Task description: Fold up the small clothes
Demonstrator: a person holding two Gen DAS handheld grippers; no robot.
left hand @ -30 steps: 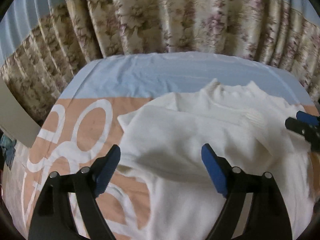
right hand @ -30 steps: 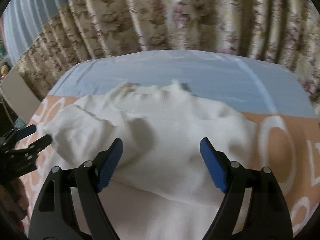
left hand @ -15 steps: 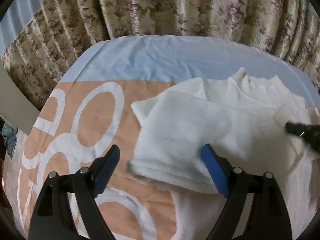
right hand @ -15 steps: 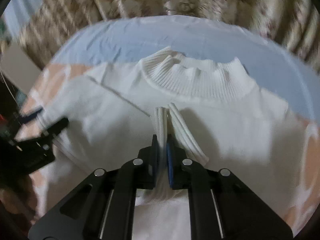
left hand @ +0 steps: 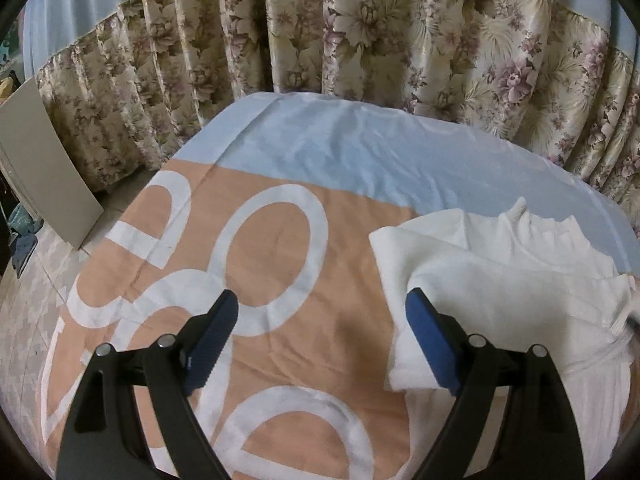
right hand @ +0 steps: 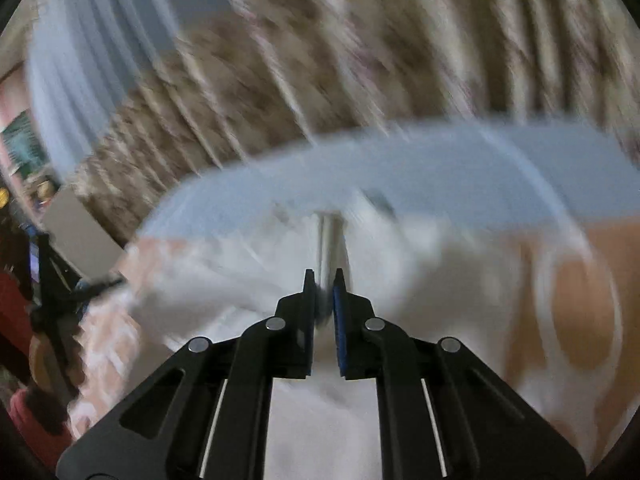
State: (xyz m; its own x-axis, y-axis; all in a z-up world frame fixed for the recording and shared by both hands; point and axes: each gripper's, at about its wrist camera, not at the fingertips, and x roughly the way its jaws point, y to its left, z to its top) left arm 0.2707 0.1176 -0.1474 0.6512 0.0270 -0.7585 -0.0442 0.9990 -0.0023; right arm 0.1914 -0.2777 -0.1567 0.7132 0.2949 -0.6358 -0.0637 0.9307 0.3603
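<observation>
Mid-fold on the white sweater [left hand: 492, 288] — sleeve stage, body not yet folded.

Right gripper [right hand: 323, 292]: jaws nearly shut, pinching a ribbed white cuff [right hand: 329, 236] that stands up between the pads. Jaws just been easing a touch wider after clamping down, cloth still between them. Frame heavily motion-blurred, so grip depth hard to judge.

Left gripper [left hand: 320, 320]: jaws wide, holding nothing. Hovers over the peach-and-white sheet [left hand: 280, 248]; right pad overlaps the sweater's near-left edge in the picture, contact not certain.

Sweater location: lies on the bed at 3 o'clock in the left view, left side folded inward, collar toward 1 o'clock near the blue band of the sheet. In the right view, fills centre to 6 o'clock.

Next move, as a judgement: carry the pinched cuff across the chest and lay the sleeve flat, then release. Calls for a low, steady sweep so the knit does not drag the body out of square; left gripper free to pin the folded edge.

View differences:
- Left view sharp — shows the folded left flap, the collar, floral curtain [left hand: 360, 40] behind; right gripper itself not made out, only a blur at the 3 o'clock rim.
- Right view shows the cuff pinch, plus the left gripper as a dark shape at 9 o'clock.
</observation>
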